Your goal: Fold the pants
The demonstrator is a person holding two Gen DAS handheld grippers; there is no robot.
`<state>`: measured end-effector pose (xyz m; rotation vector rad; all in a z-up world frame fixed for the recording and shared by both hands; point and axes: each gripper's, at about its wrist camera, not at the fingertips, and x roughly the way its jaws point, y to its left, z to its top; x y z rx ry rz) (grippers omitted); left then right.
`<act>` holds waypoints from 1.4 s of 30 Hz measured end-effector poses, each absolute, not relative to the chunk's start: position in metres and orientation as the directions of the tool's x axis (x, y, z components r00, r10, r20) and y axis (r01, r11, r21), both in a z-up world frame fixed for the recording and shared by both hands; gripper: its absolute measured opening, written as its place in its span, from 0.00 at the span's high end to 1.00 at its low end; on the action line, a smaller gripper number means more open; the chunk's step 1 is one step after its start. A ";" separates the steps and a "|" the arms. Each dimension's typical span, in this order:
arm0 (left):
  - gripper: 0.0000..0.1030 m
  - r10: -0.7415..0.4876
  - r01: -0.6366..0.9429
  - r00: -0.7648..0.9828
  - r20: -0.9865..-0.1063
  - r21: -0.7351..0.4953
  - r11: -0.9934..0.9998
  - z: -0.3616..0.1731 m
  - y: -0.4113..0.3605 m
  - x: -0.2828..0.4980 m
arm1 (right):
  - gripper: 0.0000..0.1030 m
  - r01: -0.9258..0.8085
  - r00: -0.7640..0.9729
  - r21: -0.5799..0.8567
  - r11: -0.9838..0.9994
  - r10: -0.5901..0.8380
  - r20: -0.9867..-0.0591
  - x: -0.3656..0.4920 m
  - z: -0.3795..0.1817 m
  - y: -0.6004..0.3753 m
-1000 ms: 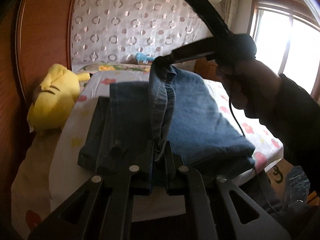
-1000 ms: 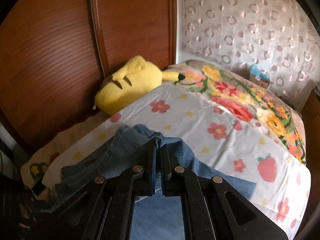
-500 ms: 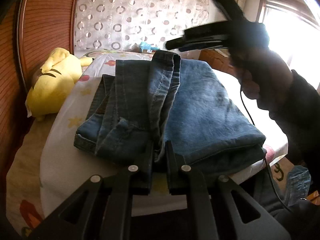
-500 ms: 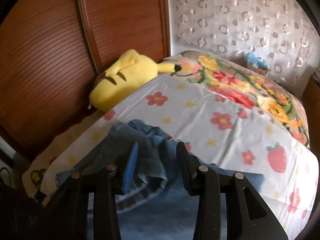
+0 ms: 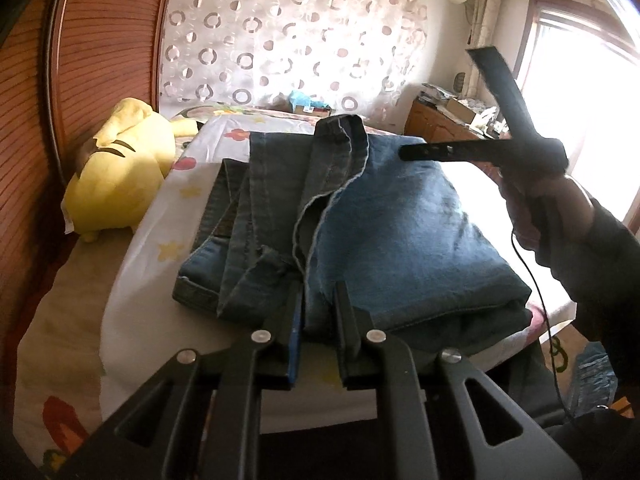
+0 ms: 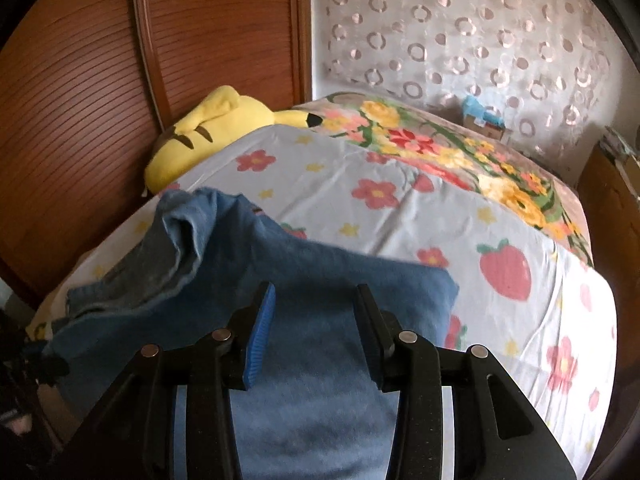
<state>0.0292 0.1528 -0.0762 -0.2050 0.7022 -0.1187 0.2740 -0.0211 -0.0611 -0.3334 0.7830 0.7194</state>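
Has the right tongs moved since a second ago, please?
Yes. In the left wrist view the right tongs has come down and away from the patterned curtain and hangs open above the folded jeans, gripping nothing.

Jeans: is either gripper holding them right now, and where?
Right gripper holds nothing, jaws open above the jeans. Left gripper jaws are opening, the jeans' near edge between them.

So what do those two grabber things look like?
Both are black plastic with silver rivets. The left gripper and right gripper each have a blue pad on one jaw. A thin black cable hangs from the right one, held by a dark sleeve.
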 end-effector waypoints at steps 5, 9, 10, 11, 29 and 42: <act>0.86 -0.179 0.028 0.750 -0.636 -0.240 0.970 -0.082 0.160 0.025 | 0.60 -0.684 0.494 0.007 0.729 0.471 -0.731 0.260 -0.066 -0.048; 0.86 -0.171 0.026 0.751 -0.638 -0.231 0.973 -0.082 0.160 0.026 | 0.53 -0.670 0.516 -0.019 0.742 0.448 -0.730 0.246 -0.071 -0.069; 0.86 -0.169 0.026 0.754 -0.634 -0.229 0.973 -0.080 0.160 0.026 | 0.52 -0.664 0.517 -0.013 0.747 0.447 -0.730 0.243 -0.074 -0.077; 0.86 -0.167 0.027 0.758 -0.630 -0.226 0.974 -0.079 0.159 0.026 | 0.51 -0.660 0.516 -0.008 0.752 0.445 -0.732 0.240 -0.075 -0.082; 0.86 -0.135 0.048 0.816 -0.562 -0.168 0.985 -0.046 0.140 0.030 | 0.49 -0.616 0.489 0.086 0.783 0.467 -0.737 0.176 -0.097 -0.131; 0.86 -0.193 0.147 0.791 -0.581 -0.127 0.981 -0.046 0.084 0.069 | 0.48 -0.608 0.475 0.086 0.789 0.449 -0.757 0.160 -0.119 -0.134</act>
